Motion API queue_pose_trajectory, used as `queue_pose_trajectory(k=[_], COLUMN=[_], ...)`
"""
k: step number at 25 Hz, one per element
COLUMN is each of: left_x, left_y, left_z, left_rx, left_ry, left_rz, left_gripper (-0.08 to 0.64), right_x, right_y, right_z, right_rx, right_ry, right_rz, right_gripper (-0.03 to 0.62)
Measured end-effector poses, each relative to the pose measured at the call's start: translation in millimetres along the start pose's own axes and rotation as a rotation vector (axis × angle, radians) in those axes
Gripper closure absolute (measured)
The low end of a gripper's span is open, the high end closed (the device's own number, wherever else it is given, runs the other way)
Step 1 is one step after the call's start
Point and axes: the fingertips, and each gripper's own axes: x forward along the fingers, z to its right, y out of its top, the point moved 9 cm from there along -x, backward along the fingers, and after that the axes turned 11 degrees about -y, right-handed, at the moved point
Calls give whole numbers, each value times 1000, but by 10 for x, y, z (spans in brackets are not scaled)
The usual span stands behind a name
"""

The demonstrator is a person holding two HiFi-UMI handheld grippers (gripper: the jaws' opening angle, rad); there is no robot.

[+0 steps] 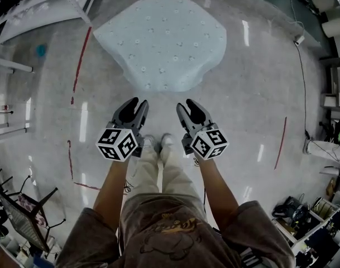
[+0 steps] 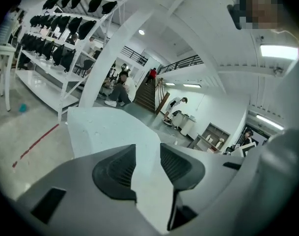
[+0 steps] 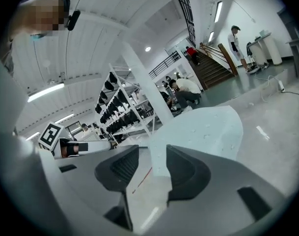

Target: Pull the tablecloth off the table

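Observation:
A pale blue tablecloth (image 1: 161, 38) with a small dotted pattern covers a table straight ahead of me and hangs over its edges. My left gripper (image 1: 137, 104) and right gripper (image 1: 186, 105) are held side by side over the floor, a little short of the cloth's near edge and not touching it. Both are open, with a narrow gap and nothing between the jaws. In the left gripper view the tablecloth (image 2: 110, 132) shows beyond the left gripper (image 2: 148, 149). In the right gripper view the tablecloth (image 3: 203, 129) lies ahead and to the right of the right gripper (image 3: 153, 151).
Glossy grey floor with red tape lines (image 1: 80, 60) surrounds the table. White shelving (image 1: 30, 10) stands at the far left and a folding chair (image 1: 24, 211) at the near left. Cluttered desks (image 1: 320, 222) and a cable (image 1: 301, 77) are on the right. People (image 2: 121, 90) are by a staircase far off.

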Motion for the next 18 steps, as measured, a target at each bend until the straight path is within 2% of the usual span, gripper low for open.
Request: queue_pose_trajectory(k=[1,3,5,7,10,18], left_x=[11,44,80,112,168,476], left_y=[-30,-100,-202,-321,-475,-842], left_z=[-32,-99,-177,-265,-397,-760], left_rx=[-15,-62,-142,-222,-294,-430], left_ry=[-6,-24,-46,-59,-58,-52], left_rz=[-3,-9,-5,0,1,36], left_gripper=[394,346,282,263,247,224], right_x=[19,69,115,162,260,633], right_y=[-31,-111,-214,-324,-473,-874], right_z=[15,47,91,146,232,521], right_rx=[13,49,99,162,261,497], right_ry=[10,30,42,45,49,85], right_rz=[-12,-45,-73,-87,-90,-116], right_gripper=[406,304,202,146,117,103])
